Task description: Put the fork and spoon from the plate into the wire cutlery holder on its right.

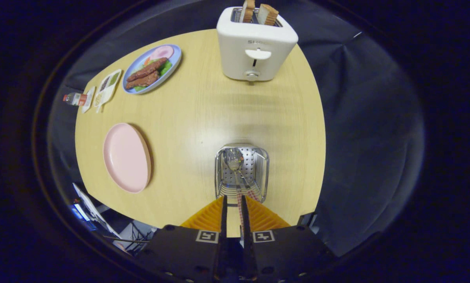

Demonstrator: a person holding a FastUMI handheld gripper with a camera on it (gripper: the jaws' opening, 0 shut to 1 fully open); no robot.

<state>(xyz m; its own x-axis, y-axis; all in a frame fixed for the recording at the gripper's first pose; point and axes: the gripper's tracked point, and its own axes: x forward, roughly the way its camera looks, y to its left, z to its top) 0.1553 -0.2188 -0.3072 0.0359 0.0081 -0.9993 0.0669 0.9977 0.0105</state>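
The wire cutlery holder stands on the wooden table just ahead of my fingers, and I look down into it. My gripper is shut on a thin red-checked handle that runs between the fingers down into the holder. Its shiny metal head looks like the spoon and sits low inside the holder. A second red-checked handle leans on the holder's near rim, just right of my fingers; its head is hidden. The pink plate lies left of the holder with nothing on it.
A white toaster with two bread slices stands beyond the holder at the table's far edge. A blue plate of food, a small divided tray and a bottle sit far left. The table's edge drops off close on the right.
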